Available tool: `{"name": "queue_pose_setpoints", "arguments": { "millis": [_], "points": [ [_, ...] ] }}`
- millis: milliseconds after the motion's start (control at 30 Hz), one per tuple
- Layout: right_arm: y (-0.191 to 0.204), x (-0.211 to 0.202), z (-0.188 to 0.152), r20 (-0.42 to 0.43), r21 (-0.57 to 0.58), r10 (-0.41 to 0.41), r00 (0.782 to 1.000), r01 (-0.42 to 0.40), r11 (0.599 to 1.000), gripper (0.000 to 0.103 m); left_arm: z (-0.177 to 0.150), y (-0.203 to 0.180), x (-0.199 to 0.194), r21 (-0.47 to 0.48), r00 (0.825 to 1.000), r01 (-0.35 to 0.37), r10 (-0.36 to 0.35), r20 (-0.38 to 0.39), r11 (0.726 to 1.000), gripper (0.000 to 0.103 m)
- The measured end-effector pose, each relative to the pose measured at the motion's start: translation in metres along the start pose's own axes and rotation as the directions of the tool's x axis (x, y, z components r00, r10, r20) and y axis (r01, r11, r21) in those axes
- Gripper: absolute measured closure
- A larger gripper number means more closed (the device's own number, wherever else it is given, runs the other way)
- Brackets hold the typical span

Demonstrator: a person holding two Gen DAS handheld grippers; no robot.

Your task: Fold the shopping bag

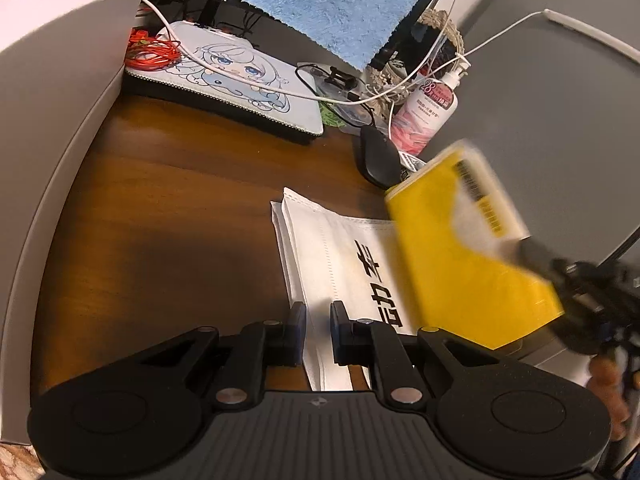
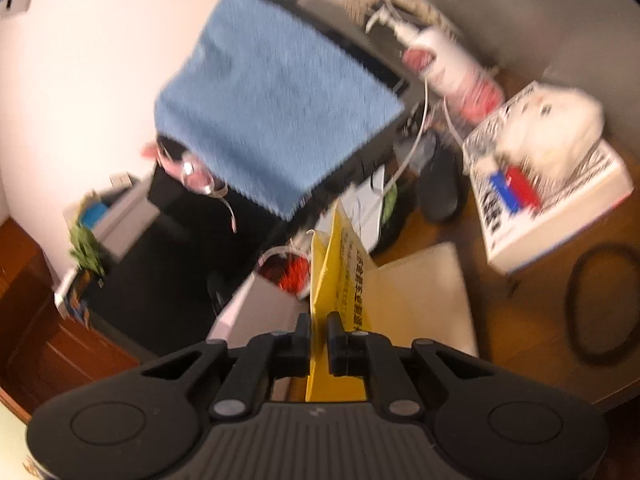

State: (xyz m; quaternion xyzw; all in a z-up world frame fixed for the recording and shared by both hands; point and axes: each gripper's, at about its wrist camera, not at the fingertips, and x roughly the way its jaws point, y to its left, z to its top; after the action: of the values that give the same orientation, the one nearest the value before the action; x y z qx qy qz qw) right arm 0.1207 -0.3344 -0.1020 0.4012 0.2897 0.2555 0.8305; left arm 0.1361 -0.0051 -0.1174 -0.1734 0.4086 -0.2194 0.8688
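Observation:
The shopping bag lies on the wooden desk. Its white side carries black characters, and a yellow flap is raised over the right part. My left gripper is shut on the bag's near white edge, which runs between its fingers. From the right, my right gripper holds the yellow flap up, blurred by motion. In the right wrist view the yellow sheet stands on edge, with my right gripper shut on it.
A tall white box walls the left. Behind the bag are a printed pad, a black mouse, a pump bottle, white cables and a hanging blue towel. A patterned tissue box sits right.

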Motion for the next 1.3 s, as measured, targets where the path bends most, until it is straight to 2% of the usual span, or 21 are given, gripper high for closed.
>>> {"name": "queue_pose_setpoints", "arguments": {
  "millis": [267, 300, 567, 633, 800, 867, 1000, 1133, 1200, 1300],
  "points": [
    [-0.002, 0.028, -0.016, -0.06, 0.029, 0.034, 0.998, -0.032, 0.999, 0.091, -0.001, 0.001, 0.002, -0.004, 1.0, 0.005, -0.005, 0.0, 1.0, 0.09],
    [-0.001, 0.031, -0.017, -0.065, 0.031, 0.039, 0.997, -0.037, 0.999, 0.087, -0.001, 0.002, 0.002, -0.007, 1.0, 0.008, -0.008, 0.001, 1.0, 0.09],
    [-0.007, 0.054, -0.033, -0.12, 0.105, 0.104, 0.987, -0.092, 0.99, 0.077, -0.002, 0.006, 0.003, -0.021, 1.0, 0.009, -0.009, 0.005, 1.0, 0.09],
    [-0.01, 0.056, -0.036, -0.131, 0.108, 0.086, 0.988, -0.072, 0.992, 0.074, -0.001, 0.008, 0.003, -0.028, 1.0, 0.01, -0.01, 0.006, 1.0, 0.09],
    [-0.014, 0.06, -0.042, -0.151, 0.092, 0.009, 0.989, 0.005, 0.996, 0.074, 0.0, 0.011, 0.001, -0.035, 1.0, 0.004, -0.004, 0.014, 0.999, 0.09],
    [-0.016, 0.062, -0.044, -0.158, 0.085, -0.022, 0.987, 0.036, 0.996, 0.075, 0.0, 0.012, 0.0, -0.038, 1.0, 0.0, 0.0, 0.017, 0.999, 0.09],
    [-0.015, 0.064, -0.048, -0.171, 0.042, -0.085, 0.982, 0.094, 0.995, 0.084, 0.002, 0.01, -0.01, -0.035, 0.999, -0.016, 0.018, 0.048, 0.999, 0.09],
    [-0.013, 0.065, -0.05, -0.178, -0.018, -0.149, 0.973, 0.148, 0.989, 0.1, 0.011, 0.0, -0.032, -0.014, 0.992, -0.017, 0.019, 0.128, 1.0, 0.09],
    [-0.012, 0.066, -0.05, -0.183, -0.046, -0.164, 0.969, 0.158, 0.986, 0.103, 0.016, -0.01, -0.039, 0.021, 0.987, -0.001, -0.003, 0.163, 1.0, 0.09],
    [-0.01, 0.066, -0.052, -0.18, -0.072, -0.176, 0.968, 0.165, 0.984, 0.103, 0.022, -0.027, -0.032, 0.085, 0.985, -0.002, -0.013, 0.172, 0.996, 0.09]
  ]
}}
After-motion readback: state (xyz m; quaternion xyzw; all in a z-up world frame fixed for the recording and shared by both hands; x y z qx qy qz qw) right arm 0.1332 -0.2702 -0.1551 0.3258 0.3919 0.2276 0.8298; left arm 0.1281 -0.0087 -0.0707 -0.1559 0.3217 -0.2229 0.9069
